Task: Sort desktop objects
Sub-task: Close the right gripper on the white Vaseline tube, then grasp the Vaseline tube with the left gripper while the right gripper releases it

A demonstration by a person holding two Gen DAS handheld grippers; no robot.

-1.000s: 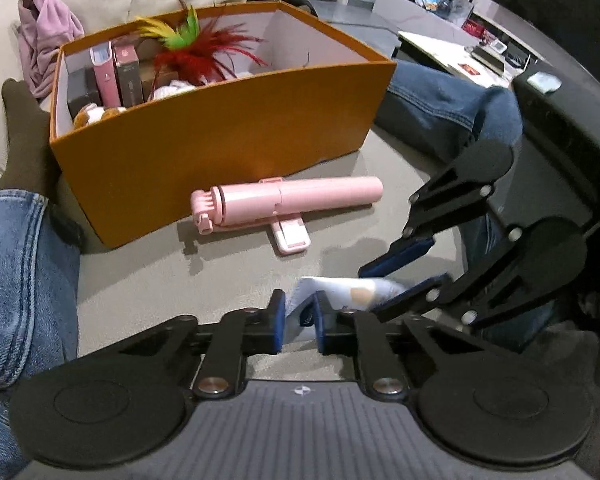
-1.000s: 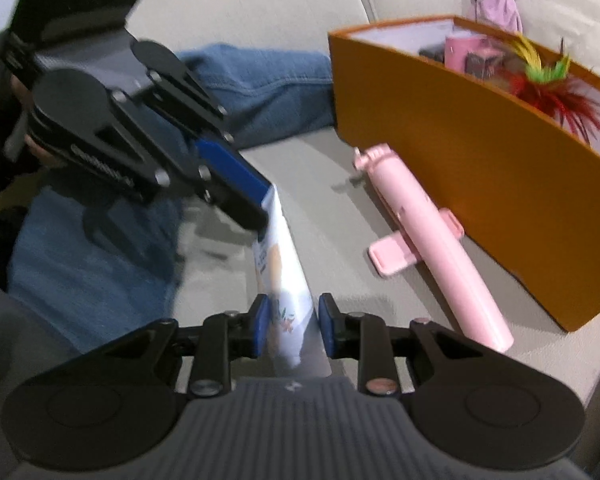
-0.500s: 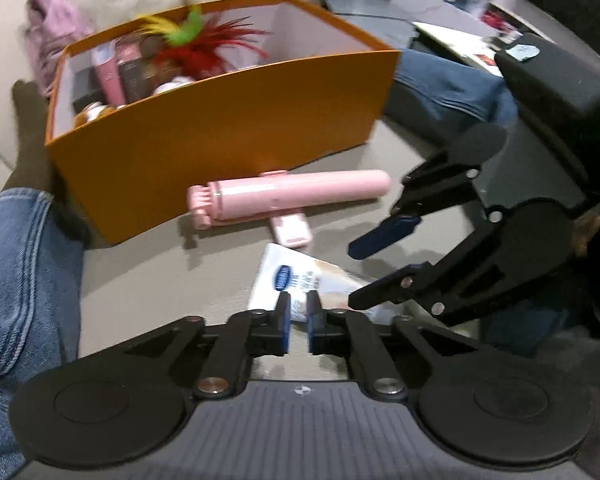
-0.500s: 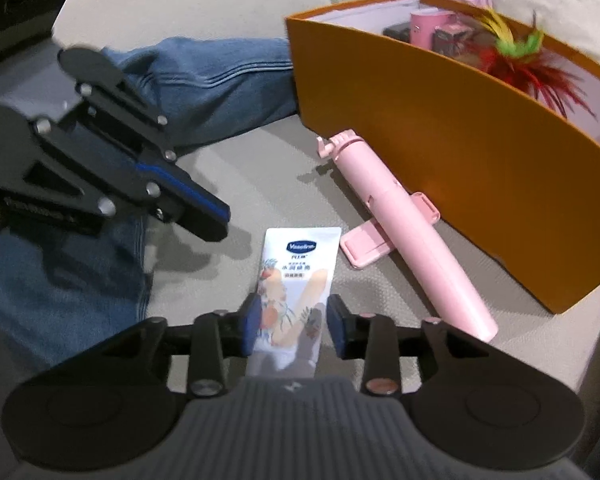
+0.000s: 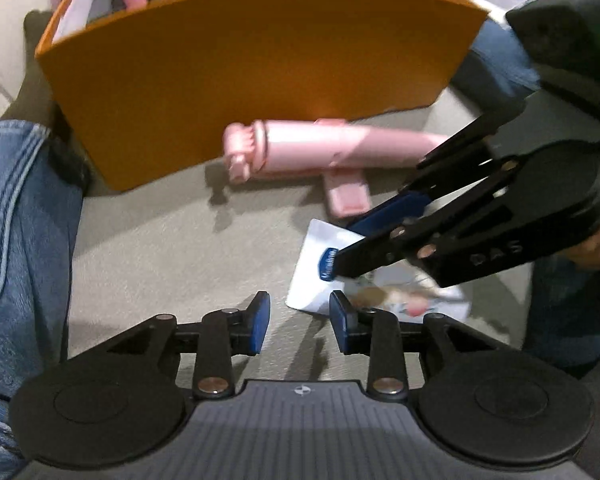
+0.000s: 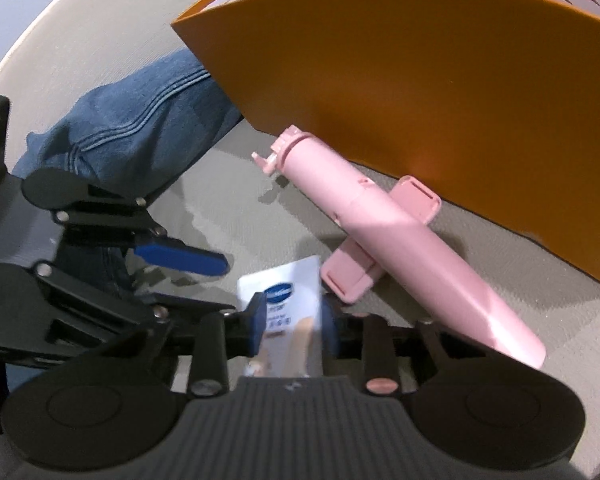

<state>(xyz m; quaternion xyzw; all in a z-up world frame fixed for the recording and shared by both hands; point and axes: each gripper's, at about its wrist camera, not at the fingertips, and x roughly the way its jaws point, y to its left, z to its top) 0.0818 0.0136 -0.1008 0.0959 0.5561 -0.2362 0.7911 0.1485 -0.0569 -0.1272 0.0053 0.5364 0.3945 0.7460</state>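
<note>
A white lotion tube (image 6: 288, 300) with a blue logo lies flat on the beige cushion in front of the orange box (image 6: 420, 80). My right gripper (image 6: 292, 324) straddles it, its jaws closing with both pads against the tube's edges. The left wrist view shows that same gripper (image 5: 348, 244) over the tube (image 5: 312, 276). My left gripper (image 5: 298, 320) is opening, with nothing between its pads and the tube's corner just beside its right pad. It also appears at the left of the right wrist view (image 6: 220, 284). A pink selfie stick (image 5: 340, 148) lies along the box's front wall.
The orange box (image 5: 260, 60) holds red feathers and pink items. A person's jeans-clad leg (image 5: 20, 240) borders the cushion on the left, and another stretch of denim (image 6: 140, 120) lies beside the box's corner. Bare cushion (image 5: 160, 248) lies left of the tube.
The left gripper let go of the tube and opened. The tube came down flat onto the cushion. The right gripper widened, then closed on the tube again, and both grippers sank nearer the box.
</note>
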